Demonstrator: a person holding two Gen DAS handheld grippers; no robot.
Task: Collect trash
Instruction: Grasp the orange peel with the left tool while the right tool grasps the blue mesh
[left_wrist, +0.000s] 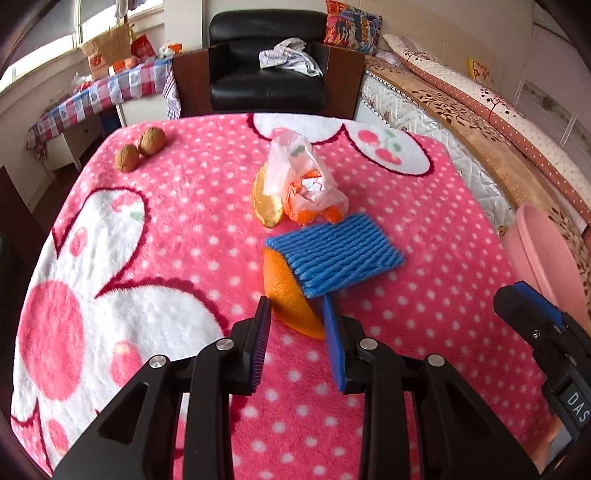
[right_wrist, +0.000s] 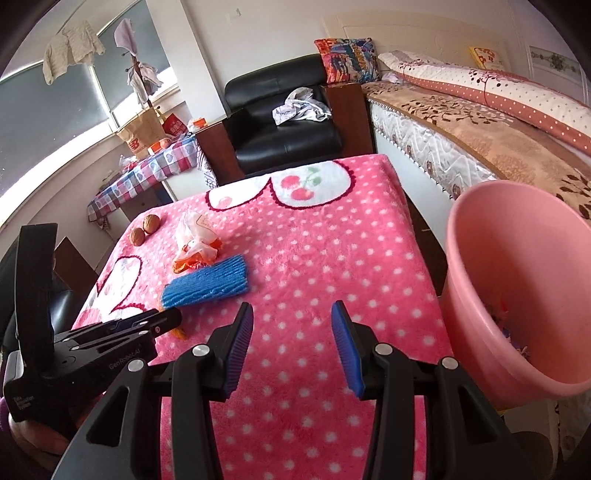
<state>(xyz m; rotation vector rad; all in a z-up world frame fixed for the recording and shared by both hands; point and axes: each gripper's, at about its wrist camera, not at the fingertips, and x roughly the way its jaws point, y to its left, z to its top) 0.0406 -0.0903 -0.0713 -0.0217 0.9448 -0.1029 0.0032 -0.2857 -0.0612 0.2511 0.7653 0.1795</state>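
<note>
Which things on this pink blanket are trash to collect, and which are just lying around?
Trash job: orange peel, blue foam net, crumpled plastic bag, second peel, pink bin.
Probably just lying about: two walnuts, armchair, cloth on it.

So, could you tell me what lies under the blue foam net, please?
An orange peel sticks out from under the blue foam net, at its near left corner. How far the peel reaches underneath is hidden.
</note>
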